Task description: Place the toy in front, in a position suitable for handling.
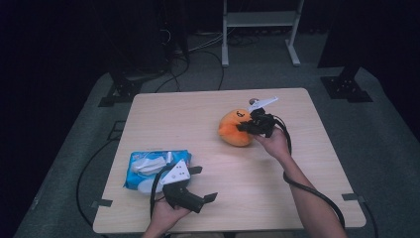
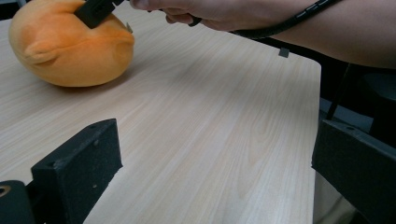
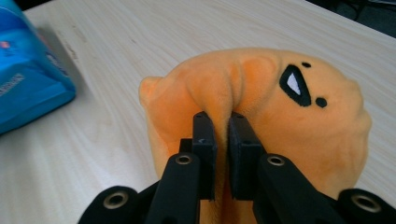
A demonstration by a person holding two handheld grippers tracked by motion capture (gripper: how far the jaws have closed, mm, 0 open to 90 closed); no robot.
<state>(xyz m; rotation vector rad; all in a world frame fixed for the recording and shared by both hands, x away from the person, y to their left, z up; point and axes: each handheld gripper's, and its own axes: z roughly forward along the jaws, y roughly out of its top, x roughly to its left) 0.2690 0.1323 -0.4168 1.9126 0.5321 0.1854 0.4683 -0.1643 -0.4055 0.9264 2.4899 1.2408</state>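
Note:
An orange plush toy [image 1: 233, 130] with a black-and-white eye mark sits on the wooden table [image 1: 208, 119], right of centre. My right gripper [image 1: 249, 126] is shut on it: in the right gripper view its jaws pinch a fold of the orange plush toy [image 3: 280, 107] between the pads, at the right gripper [image 3: 221, 122]. My left gripper [image 1: 205, 183] rests near the front edge with its jaws wide apart and nothing between them. In the left gripper view the orange plush toy [image 2: 65, 51] lies far ahead, with one black jaw of the other gripper pressed on its top.
A blue pack of wipes [image 1: 148, 168] lies at the front left, just beside my left gripper. The pack of wipes [image 3: 28, 79] also sits at the left of the right gripper view. A cable [image 1: 312, 191] trails from the right gripper along the forearm. A white metal frame [image 1: 260, 29] stands on the floor beyond the table.

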